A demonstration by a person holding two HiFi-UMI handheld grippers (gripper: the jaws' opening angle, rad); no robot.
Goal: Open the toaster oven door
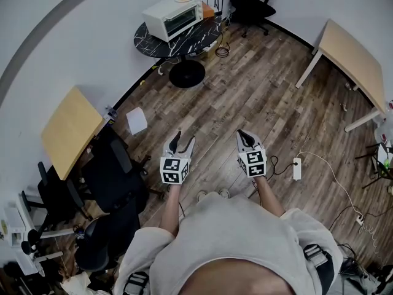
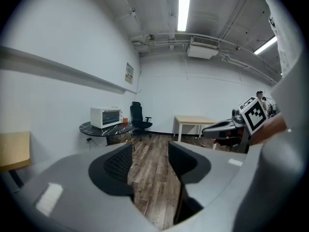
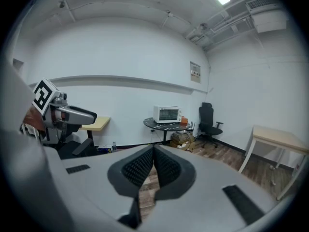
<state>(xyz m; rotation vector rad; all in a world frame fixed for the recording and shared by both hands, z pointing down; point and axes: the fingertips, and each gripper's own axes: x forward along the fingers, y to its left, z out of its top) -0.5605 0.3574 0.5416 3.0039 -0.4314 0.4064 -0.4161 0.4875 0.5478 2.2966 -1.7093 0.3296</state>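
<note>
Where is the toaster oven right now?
In the head view the toaster oven sits upper left of centre, on the round black table by the wall, left of the black office chair.

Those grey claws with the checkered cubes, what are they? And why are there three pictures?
They are grippers: claws that a person holds, one in each hand. The head view comes from a camera on the person's head, looking down. In it you see the left gripper and the right gripper held out over the wood floor. The other two pictures come from little cameras riding on each gripper, looking along its jaws. The left gripper's jaws stand apart with nothing between them. The right one's are together, also empty. Far across the room a white toaster oven sits on a round black table, its door shut. The grippers are nowhere near it yet.
</note>
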